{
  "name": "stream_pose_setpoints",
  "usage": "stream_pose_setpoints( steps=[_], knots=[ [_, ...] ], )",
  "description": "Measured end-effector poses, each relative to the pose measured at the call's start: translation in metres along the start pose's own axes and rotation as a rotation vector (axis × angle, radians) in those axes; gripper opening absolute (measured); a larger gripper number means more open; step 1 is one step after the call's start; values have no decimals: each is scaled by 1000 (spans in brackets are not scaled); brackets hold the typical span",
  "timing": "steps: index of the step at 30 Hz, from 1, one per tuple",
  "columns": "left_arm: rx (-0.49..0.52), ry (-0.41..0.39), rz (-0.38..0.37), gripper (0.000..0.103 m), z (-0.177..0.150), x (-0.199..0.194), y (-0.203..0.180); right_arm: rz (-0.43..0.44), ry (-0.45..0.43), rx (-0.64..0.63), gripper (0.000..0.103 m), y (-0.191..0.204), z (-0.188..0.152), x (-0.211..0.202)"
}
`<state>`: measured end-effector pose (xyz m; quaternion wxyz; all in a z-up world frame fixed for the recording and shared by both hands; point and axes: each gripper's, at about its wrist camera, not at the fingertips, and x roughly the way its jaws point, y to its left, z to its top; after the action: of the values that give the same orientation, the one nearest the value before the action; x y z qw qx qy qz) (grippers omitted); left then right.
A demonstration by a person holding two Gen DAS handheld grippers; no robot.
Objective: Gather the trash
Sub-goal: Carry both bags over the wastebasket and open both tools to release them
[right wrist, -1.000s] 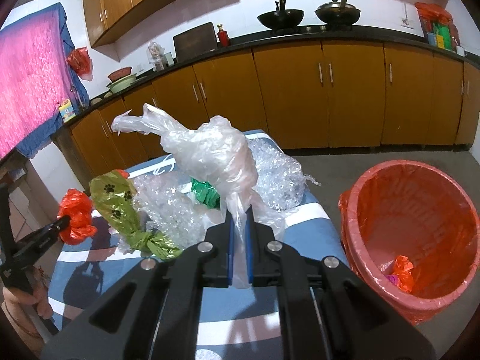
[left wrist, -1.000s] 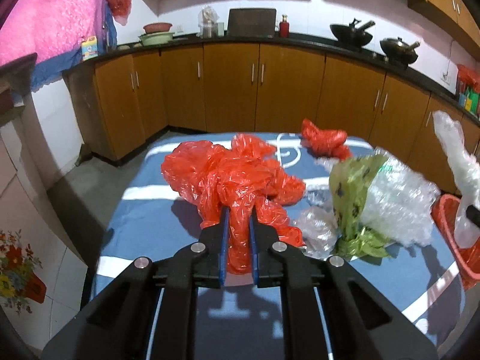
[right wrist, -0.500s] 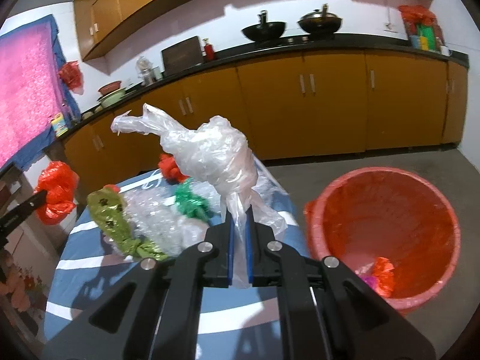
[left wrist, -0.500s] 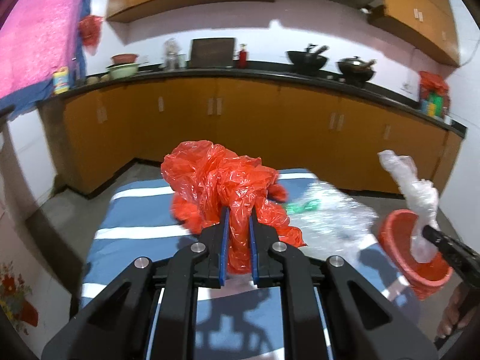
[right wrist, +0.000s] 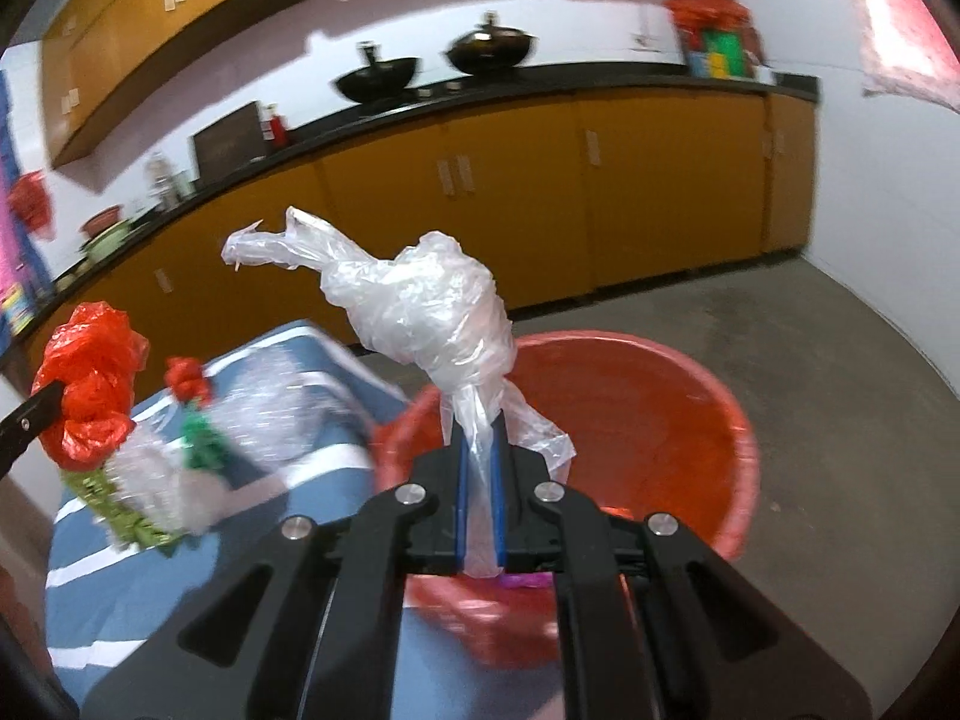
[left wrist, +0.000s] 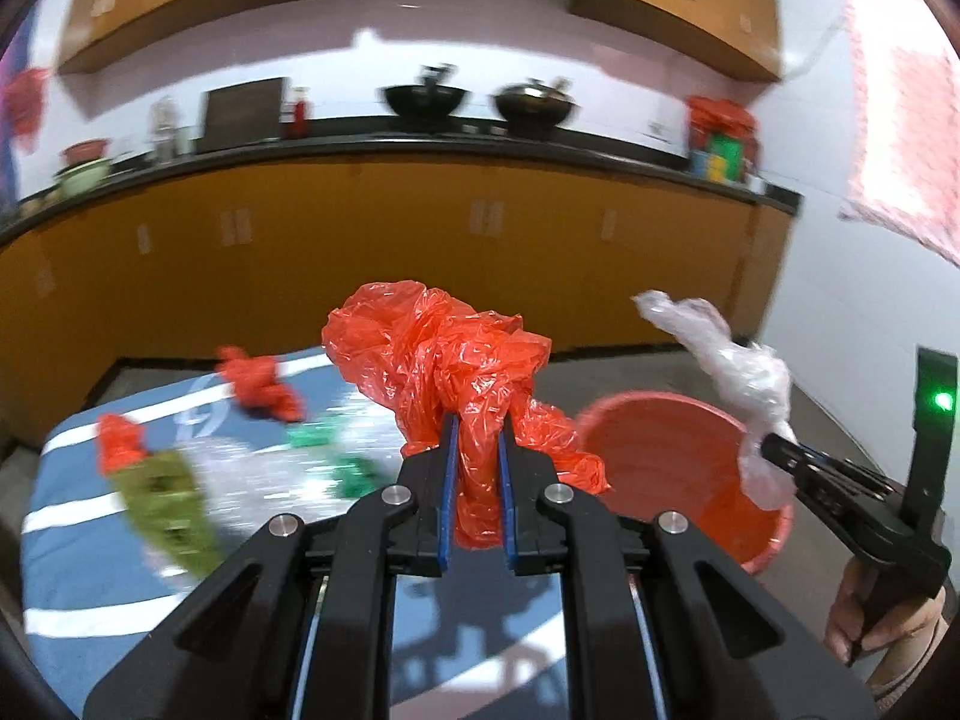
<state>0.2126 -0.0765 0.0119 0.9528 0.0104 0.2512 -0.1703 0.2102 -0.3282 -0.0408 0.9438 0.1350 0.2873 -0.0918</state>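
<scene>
Holding a crumpled red plastic bag (left wrist: 444, 354) in the left tool (left wrist: 474, 480), blue pads pressed on its twisted neck, above the blue striped table (left wrist: 78, 576). Gripping a wrinkled clear plastic bag (right wrist: 420, 306) in the right tool (right wrist: 479, 480), narrow on the thin tail, puffed top with a pointed end to the left, right over the red bin (right wrist: 678, 396) lined with red film. Lying on the table: small red scrap (left wrist: 258, 387), green bag with paw prints (left wrist: 168, 498), bubble wrap (right wrist: 270, 414), blurred.
</scene>
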Motion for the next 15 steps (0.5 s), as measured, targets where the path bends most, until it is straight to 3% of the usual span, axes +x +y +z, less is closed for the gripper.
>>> stream_pose_setpoints(
  steps=[8,15],
  knots=[
    [107,76,-136,12,-8,57,-75,-55,40,89,8,-46,-3,19],
    [141,112,-174,12,-13,88,-96,-64,45,115,8,-64,2,35]
  ],
)
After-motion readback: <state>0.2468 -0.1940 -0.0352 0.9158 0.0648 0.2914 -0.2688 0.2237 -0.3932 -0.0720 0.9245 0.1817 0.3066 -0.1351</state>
